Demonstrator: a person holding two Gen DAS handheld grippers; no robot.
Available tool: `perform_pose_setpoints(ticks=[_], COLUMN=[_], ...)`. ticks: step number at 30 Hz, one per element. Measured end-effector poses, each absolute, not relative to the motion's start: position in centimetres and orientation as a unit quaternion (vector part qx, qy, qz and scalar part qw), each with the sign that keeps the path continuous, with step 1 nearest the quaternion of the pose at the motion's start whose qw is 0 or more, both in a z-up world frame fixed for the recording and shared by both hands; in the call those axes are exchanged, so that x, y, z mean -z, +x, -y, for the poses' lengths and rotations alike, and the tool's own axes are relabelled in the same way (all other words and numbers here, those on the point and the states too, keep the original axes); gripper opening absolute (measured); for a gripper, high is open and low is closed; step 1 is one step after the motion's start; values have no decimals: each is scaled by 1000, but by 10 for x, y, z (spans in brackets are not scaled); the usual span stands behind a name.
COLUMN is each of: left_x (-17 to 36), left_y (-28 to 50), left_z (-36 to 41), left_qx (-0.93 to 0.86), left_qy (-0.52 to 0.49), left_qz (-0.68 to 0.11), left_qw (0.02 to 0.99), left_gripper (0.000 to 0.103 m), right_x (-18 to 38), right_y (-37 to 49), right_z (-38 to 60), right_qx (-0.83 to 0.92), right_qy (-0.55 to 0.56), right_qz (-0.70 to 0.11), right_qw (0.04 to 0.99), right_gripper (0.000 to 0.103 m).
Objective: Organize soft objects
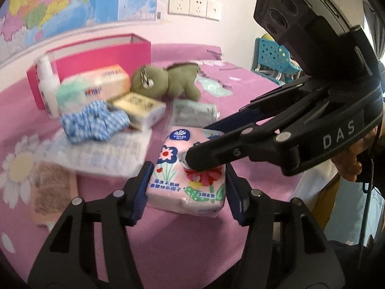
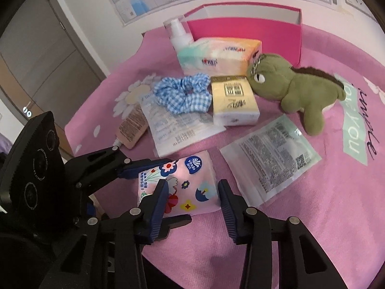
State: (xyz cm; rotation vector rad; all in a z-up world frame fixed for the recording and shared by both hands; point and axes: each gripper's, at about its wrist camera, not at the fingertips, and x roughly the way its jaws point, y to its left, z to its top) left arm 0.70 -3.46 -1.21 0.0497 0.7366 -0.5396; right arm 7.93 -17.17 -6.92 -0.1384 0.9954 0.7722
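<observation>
A pink flowered tissue pack (image 1: 173, 168) (image 2: 190, 180) lies on the pink bedspread, close to both cameras. My left gripper (image 1: 187, 190) has its blue pads against the pack's two long sides and is shut on it. In the right wrist view one of its fingers (image 2: 144, 166) lies along the pack's left edge. My right gripper (image 2: 192, 197) (image 1: 202, 144) comes in from the right. One of its pads bears on the pack's printed top and the other on its far end, so it pinches that end.
Behind the pack lie a flat printed sachet (image 2: 272, 154), a yellow tissue pack (image 2: 233, 101), a blue checked scrunchie (image 2: 185, 94), a larger tissue pack (image 2: 216, 53), a white pump bottle (image 2: 178, 33) and a green plush dinosaur (image 2: 296, 89). An open pink box (image 2: 240, 29) stands at the back.
</observation>
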Motion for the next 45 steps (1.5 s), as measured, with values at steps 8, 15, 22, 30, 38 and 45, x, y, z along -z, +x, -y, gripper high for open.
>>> perform_pose_setpoints(ticks=[8, 15, 22, 30, 38, 45], left_x=[-40, -63, -85, -81, -42, -8], left_y=[37, 78, 107, 128, 99, 91], left_z=[33, 28, 31, 20, 35, 60], left_qx=[265, 256, 249, 246, 293, 312], left_qy=[63, 74, 97, 75, 51, 29], left_qz=[-305, -283, -263, -280, -327, -376], left_qw=[913, 921, 927, 925, 897, 872], left_gripper=[54, 54, 51, 51, 86, 88], right_x=[25, -17, -43, -56, -20, 16], right_y=[91, 123, 148, 178, 184, 163], right_z=[170, 166, 161, 145, 190, 221], right_qx=[-373, -371, -378, -374, -326, -311], right_qy=[-62, -53, -48, -59, -24, -1], right_qz=[-424, -385, -368, -356, -391, -438], right_qw=[823, 843, 848, 854, 860, 843], right_gripper=[42, 31, 11, 11, 53, 64])
